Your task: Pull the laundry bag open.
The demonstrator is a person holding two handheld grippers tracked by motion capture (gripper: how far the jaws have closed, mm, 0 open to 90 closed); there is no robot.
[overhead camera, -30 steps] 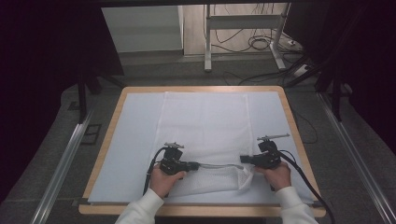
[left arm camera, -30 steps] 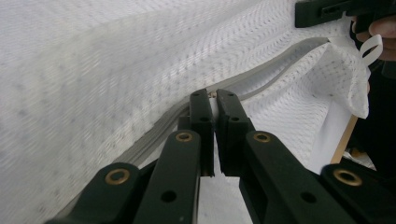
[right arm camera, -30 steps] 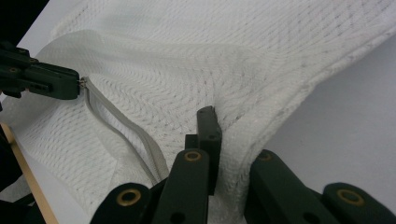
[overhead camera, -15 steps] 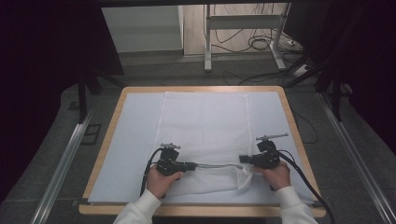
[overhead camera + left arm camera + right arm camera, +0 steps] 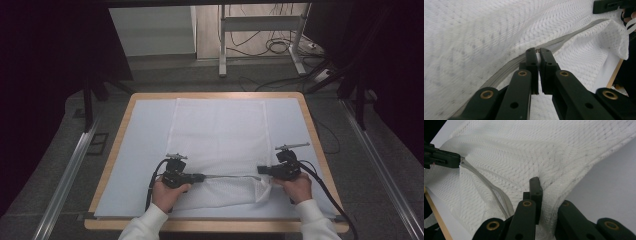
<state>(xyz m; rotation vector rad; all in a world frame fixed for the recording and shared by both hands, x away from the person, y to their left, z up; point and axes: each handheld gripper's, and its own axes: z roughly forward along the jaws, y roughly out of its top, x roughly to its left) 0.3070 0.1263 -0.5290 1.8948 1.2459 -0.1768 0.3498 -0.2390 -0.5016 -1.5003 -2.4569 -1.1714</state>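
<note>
A white mesh bag [image 5: 220, 135] lies flat on the table, with a grey zip [image 5: 230, 176] running across its near end. My left gripper [image 5: 201, 177] points right along the zip, and in the left gripper view it [image 5: 538, 51] is shut on the small zip pull. My right gripper [image 5: 260, 171] faces it from the right. In the right gripper view it [image 5: 544, 185] is shut on a fold of mesh [image 5: 554, 165] beside the zip's end; the fabric hides one jaw tip. The near right corner of the bag [image 5: 616, 37] is bunched up.
The bag rests on a pale mat [image 5: 145, 130] that covers a wooden-edged table [image 5: 115, 145]. Metal rails [image 5: 70, 170] run along both sides of the table. A desk frame with cables [image 5: 280, 45] stands on the floor beyond the far edge.
My left gripper has edged a little to the left along the zip, away from the right gripper. The right gripper has kept still.
</note>
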